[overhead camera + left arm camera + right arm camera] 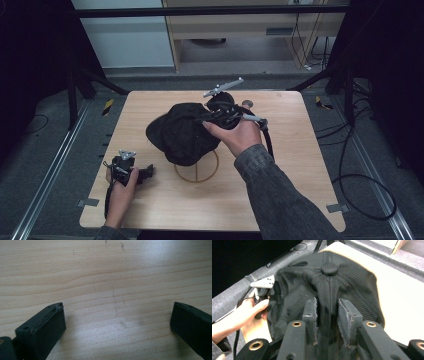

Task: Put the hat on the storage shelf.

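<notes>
Right fingers: two black fingers (344, 322) pinch a fold of the black cap (329, 287) between them, the cloth bunched in the narrow gap.
Right gripper: seen from the high view, the right gripper (227, 112) sits at the far side of the cap, held in the right hand (240, 136), with a grey sleeve (280, 195) running back to the near edge.
Cap: black mesh-panelled cap (182, 132) with a button on its crown, lifted and slumped over the middle of the bench (290, 165); its near edge overlaps a thin wooden ring stand (197, 172).
Left fingers: spread wide apart over bare wood, one left finger (47, 327) at each side of the left gripper view, nothing between them.
Left gripper: the left gripper (145, 172) rests low at the near-left part of the bench, held by the left hand (120, 187), well apart from the cap.
Bench: pale wood with visible grain (105, 285).
</notes>
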Action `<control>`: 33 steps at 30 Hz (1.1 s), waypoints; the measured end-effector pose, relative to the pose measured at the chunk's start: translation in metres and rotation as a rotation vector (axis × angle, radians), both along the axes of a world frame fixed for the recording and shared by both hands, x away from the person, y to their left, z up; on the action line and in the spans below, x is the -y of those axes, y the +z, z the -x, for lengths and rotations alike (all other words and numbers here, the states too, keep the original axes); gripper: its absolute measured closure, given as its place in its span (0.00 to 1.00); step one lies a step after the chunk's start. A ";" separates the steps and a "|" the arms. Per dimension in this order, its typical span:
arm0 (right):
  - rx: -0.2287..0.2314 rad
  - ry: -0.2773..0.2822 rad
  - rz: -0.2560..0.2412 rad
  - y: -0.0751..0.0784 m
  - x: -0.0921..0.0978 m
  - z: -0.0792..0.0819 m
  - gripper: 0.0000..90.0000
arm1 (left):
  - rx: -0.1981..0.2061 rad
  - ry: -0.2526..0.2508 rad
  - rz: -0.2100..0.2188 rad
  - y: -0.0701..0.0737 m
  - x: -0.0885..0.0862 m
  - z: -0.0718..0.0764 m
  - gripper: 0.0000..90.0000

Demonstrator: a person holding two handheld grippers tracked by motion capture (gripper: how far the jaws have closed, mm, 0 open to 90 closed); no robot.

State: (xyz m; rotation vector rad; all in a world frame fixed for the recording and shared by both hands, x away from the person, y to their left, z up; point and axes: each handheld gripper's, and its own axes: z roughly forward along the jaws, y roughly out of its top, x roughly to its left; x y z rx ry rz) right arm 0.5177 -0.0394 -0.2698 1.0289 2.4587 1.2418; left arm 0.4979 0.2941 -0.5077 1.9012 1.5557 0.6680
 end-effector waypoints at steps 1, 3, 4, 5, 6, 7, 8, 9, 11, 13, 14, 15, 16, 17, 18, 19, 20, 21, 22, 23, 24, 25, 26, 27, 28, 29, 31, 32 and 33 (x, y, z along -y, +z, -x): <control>0.000 0.000 0.000 0.000 0.000 0.000 0.75 | 0.000 0.000 0.000 0.000 0.000 0.000 0.00; 0.001 -0.001 -0.004 0.000 0.000 0.000 0.75 | 0.001 -0.001 0.001 0.000 0.000 0.000 0.00; 0.001 -0.001 -0.004 0.001 0.000 0.000 0.75 | 0.001 -0.001 0.001 0.000 0.000 0.000 0.00; -0.003 -0.001 -0.007 0.001 0.001 0.000 0.75 | 0.001 -0.002 0.000 0.000 0.000 0.000 0.00; -0.001 0.001 -0.008 0.001 0.001 0.000 0.74 | 0.001 -0.002 0.000 0.000 0.000 0.000 0.00; -0.001 0.001 -0.008 0.001 0.001 0.000 0.74 | 0.001 -0.002 0.000 0.000 0.000 0.000 0.00; -0.001 0.002 -0.011 0.002 0.002 0.001 0.74 | 0.002 -0.002 0.000 0.000 0.000 0.000 0.00; -0.001 0.002 -0.011 0.002 0.002 0.001 0.74 | 0.002 -0.002 0.001 0.000 0.000 0.000 0.00; -0.002 -0.001 -0.013 0.002 0.002 0.001 0.73 | 0.001 -0.002 0.000 0.000 0.000 0.000 0.00; 0.000 0.001 -0.018 0.003 0.003 0.002 0.73 | 0.001 -0.002 0.001 0.000 0.000 0.000 0.00; 0.000 0.000 -0.018 0.004 0.003 0.002 0.73 | 0.001 -0.002 0.000 0.000 0.000 0.000 0.00; -0.001 0.001 -0.018 0.004 0.003 0.002 0.73 | 0.001 -0.002 0.000 0.000 0.000 0.000 0.00; -0.002 0.001 -0.021 0.004 0.003 0.003 0.73 | 0.001 -0.002 0.000 0.000 0.000 0.000 0.00; -0.002 0.001 -0.021 0.004 0.003 0.003 0.73 | 0.001 -0.002 0.000 0.000 0.000 0.000 0.00; -0.001 0.002 -0.021 0.005 0.003 0.003 0.72 | 0.001 -0.002 0.000 0.000 0.000 0.000 0.00; -0.001 0.002 -0.021 0.005 0.003 0.003 0.72 | 0.001 -0.002 0.000 0.000 0.000 0.000 0.00; 0.003 0.004 -0.022 0.006 0.004 0.004 0.72 | 0.001 -0.002 0.000 0.000 0.000 0.000 0.00; 0.002 0.004 -0.025 0.006 0.004 0.004 0.72 | 0.001 -0.002 0.000 0.000 0.000 0.000 0.00; 0.002 0.003 -0.023 0.007 0.004 0.004 0.72 | 0.001 -0.002 0.000 0.000 0.000 0.000 0.00; 0.002 0.003 -0.023 0.007 0.004 0.004 0.72 | 0.001 -0.002 0.000 0.000 0.000 0.000 0.00; 0.004 0.004 -0.024 0.007 0.005 0.005 0.72 | 0.001 -0.002 0.001 0.000 0.000 0.000 0.00; 0.004 0.004 -0.023 0.007 0.005 0.005 0.72 | 0.002 -0.002 0.000 0.000 0.000 0.000 0.00; 0.004 0.003 -0.024 0.008 0.005 0.005 0.72 | 0.001 -0.002 0.000 0.000 0.000 0.000 0.00; 0.004 0.003 -0.024 0.008 0.005 0.005 0.72 | 0.001 -0.002 0.000 0.000 0.000 0.000 0.00; 0.004 0.004 -0.025 0.008 0.006 0.005 0.72 | 0.001 -0.002 0.001 0.000 0.000 0.000 0.00; 0.005 0.004 -0.027 0.008 0.006 0.006 0.72 | 0.001 -0.002 0.001 0.000 0.000 0.000 0.00; 0.006 0.002 -0.025 0.009 0.008 0.006 0.71 | 0.001 -0.002 0.001 0.000 0.000 0.000 0.00; 0.007 0.001 -0.026 0.009 0.009 0.007 0.71 | 0.001 -0.002 0.000 0.000 0.000 0.000 0.00; 0.007 0.001 -0.026 0.009 0.009 0.007 0.71 | 0.001 -0.002 0.000 0.000 0.000 0.000 0.00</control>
